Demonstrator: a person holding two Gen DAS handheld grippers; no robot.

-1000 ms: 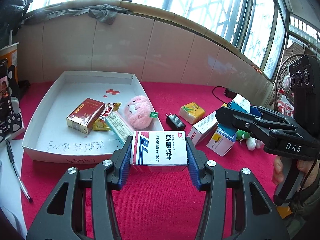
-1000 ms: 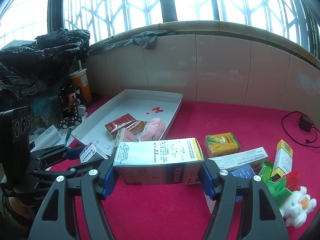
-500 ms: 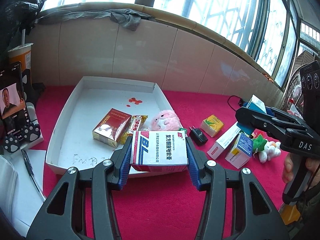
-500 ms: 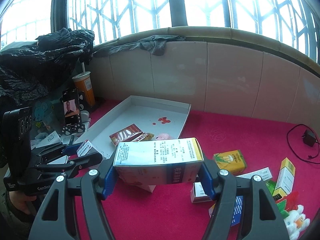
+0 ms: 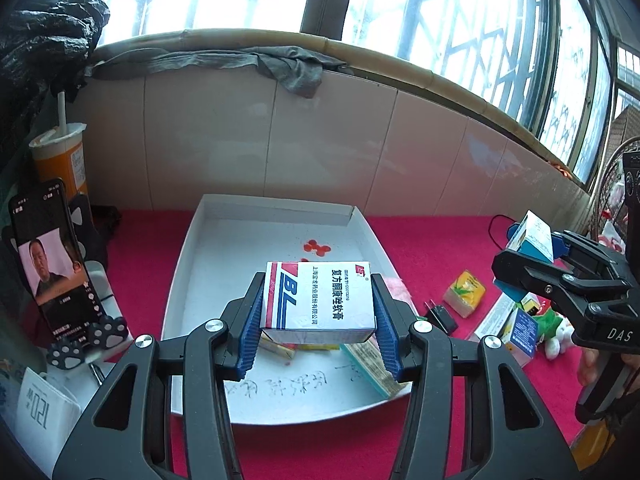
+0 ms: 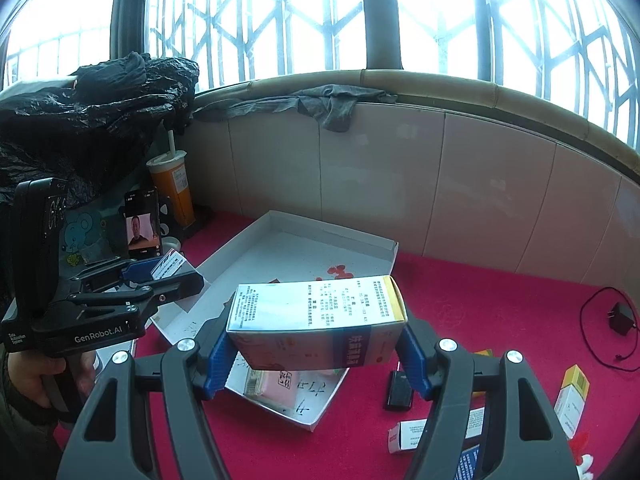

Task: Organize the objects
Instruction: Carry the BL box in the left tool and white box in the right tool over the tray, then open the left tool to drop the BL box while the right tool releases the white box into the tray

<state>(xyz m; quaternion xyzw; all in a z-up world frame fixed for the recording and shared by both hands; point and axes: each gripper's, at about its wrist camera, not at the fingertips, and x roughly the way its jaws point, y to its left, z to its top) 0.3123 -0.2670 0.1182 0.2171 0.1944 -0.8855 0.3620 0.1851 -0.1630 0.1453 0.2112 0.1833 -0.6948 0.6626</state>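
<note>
A barred window curved over a tiled wall, and below it lay the bench (image 5: 436, 248) under a red cloth. On the cloth sat a shallow white tray (image 5: 192, 280), open at the top, with handwriting along its near edge and a few red spots at its far end. At the far left an orange drink cup (image 5: 60, 164) with a straw stood behind a phone (image 5: 52, 264) propped upright on a stand. The left tongs (image 5: 318, 334) were clenched on a white carton with red and blue stripes (image 5: 320, 296), held above the near half of the tray. The right tongs (image 6: 316, 354) gripped a longer carton with a yellow end (image 6: 320, 312), held over the tray's near right corner. To the right of the tray, loose on the cloth, lay a yellow-green packet (image 5: 466, 293), a black plug adapter (image 5: 440, 318), several small cartons and a white plush toy (image 5: 558, 340).
</note>
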